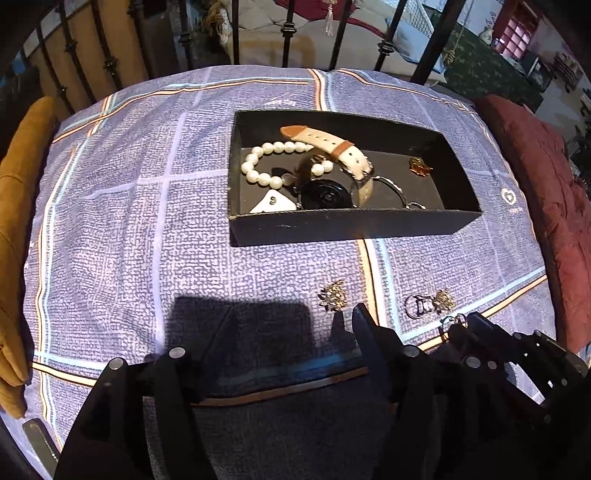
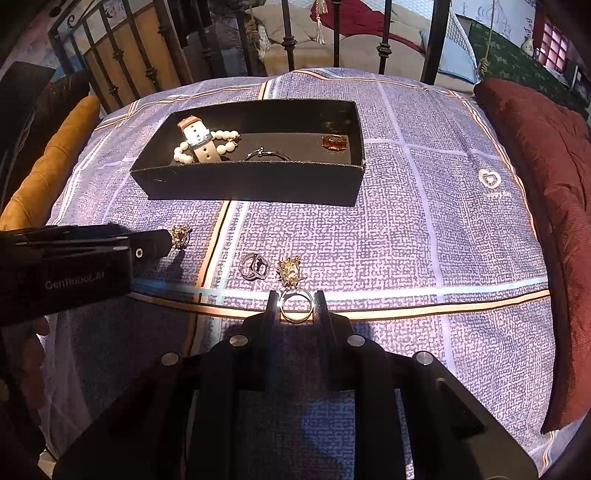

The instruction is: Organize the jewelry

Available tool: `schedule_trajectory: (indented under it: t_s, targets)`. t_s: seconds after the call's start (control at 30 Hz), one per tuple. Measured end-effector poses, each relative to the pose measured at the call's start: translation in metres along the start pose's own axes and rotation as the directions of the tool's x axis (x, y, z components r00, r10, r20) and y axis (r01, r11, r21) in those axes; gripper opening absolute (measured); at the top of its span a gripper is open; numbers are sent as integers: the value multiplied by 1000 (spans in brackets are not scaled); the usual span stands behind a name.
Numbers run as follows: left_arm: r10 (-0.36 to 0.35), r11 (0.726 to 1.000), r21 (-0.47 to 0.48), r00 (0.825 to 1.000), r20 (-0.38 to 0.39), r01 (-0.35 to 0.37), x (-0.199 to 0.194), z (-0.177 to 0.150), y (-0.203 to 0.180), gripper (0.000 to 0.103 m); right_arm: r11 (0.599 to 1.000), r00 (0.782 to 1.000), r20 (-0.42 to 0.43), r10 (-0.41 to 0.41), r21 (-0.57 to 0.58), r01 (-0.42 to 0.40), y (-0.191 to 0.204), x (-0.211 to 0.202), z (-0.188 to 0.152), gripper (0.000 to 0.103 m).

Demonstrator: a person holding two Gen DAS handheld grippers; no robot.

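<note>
A black open box [image 1: 332, 225] [image 2: 255, 181] sits on the purple checked cushion and holds a pearl bracelet [image 1: 258, 162] [image 2: 184, 153], a tan-strapped watch [image 1: 332, 142] [image 2: 201, 142], a black round piece [image 1: 325, 197] and an amber brooch [image 1: 419, 166] [image 2: 334, 143]. On the cushion lie a gold earring [image 1: 334, 293] [image 2: 180, 234], a silver ring [image 1: 415, 305] [image 2: 253, 266] and a gold ornament [image 1: 443, 301] [image 2: 290, 271]. My right gripper [image 2: 297, 306] is shut on a gold ring [image 2: 295, 308]. My left gripper [image 1: 291, 325] is open, just short of the gold earring.
A mustard cushion [image 1: 22, 236] [image 2: 48, 173] lies at the left and a dark red cushion [image 1: 546, 199] [image 2: 546, 192] at the right. Black iron railing [image 1: 284, 33] stands behind the cushion.
</note>
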State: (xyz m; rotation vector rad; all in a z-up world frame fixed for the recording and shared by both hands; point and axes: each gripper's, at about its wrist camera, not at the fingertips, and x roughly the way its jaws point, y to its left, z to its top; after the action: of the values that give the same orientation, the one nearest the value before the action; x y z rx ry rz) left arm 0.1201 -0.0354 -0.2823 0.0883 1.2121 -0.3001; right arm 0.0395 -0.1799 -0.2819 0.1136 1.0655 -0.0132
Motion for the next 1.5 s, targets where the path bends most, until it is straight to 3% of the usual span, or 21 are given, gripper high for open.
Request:
schedule_trajectory:
  t_s: [0.17, 0.33, 0.4, 0.53, 0.57, 0.63, 0.8, 0.83, 0.87, 0.93, 1.0, 1.1, 1.2, 1.23, 1.27, 1.3, 1.33, 1.5]
  targets:
    - [-13, 1000, -8, 1000, 10, 14, 3, 0, -2, 65, 1000, 1000, 0, -1, 8, 1, -1, 0, 0, 20]
    - [48, 998, 42, 999, -10, -48, 25, 1, -14, 65, 1000, 1000, 1, 11, 23, -11, -2, 2, -2, 20]
    - [77, 995, 69, 997, -10, -77, 23, -2, -18, 58, 1000, 1000, -1, 15, 25, -15, -3, 4, -2, 20]
    - [77, 997, 14, 997, 6, -77, 13, -11, -1, 7, 999, 1000, 3, 17, 28, -18, -3, 2, -2, 20]
    - [59, 998, -10, 998, 3, -59, 8, -15, 7, 1, 999, 1000, 4, 18, 28, -18, -2, 1, -2, 20]
    - [32, 999, -43, 999, 15, -32, 0, -21, 16, 0, 999, 1000, 6, 19, 29, -19, -3, 0, -3, 20]
    - [11, 1000, -21, 998, 55, -10, -11, -19, 6, 1, 999, 1000, 5, 15, 30, -15, -4, -1, -3, 20]
    - [7, 1000, -13, 998, 57, -6, -10, -17, 2, 8, 999, 1000, 7, 12, 29, -12, -5, -1, -3, 20]
    - [14, 1000, -6, 998, 56, -14, -7, -13, -2, 35, 999, 1000, 7, 12, 30, -12, -5, -1, -3, 20]
    - [62, 998, -18, 996, 72, -61, -1, -8, -6, 74, 1000, 1000, 8, 8, 28, -8, -5, -2, -3, 20]
    - [68, 998, -24, 992, 104, -65, 0, -3, -4, 73, 1000, 1000, 7, 8, 26, -8, -5, -2, -2, 20]
    - [62, 997, -45, 996, 70, -59, 10, 4, 1, 75, 1000, 1000, 6, 9, 27, -9, -5, -1, -3, 20]
    - [103, 994, -54, 993, 63, -99, 21, 6, 5, 58, 999, 1000, 6, 10, 34, -10, -7, -1, -5, 20]
    - [123, 992, -46, 990, 68, -120, 20, 5, 4, 47, 999, 1000, 8, 10, 37, -10, -7, -2, -5, 20]
    - [124, 992, -43, 990, 67, -121, 18, 6, 5, 30, 999, 1000, 10, 12, 39, -13, -8, -2, -5, 20]
    - [123, 992, -43, 991, 61, -120, 17, 6, 6, 23, 999, 1000, 12, 14, 40, -14, -8, -3, -5, 20]
    - [122, 992, -40, 991, 52, -120, 15, 6, 7, 5, 999, 1000, 16, 15, 41, -15, -8, -4, -5, 20]
    - [100, 995, -28, 994, 41, -99, -10, -8, 9, 0, 999, 998, 54, 30, 37, -32, -6, -14, -1, 20]
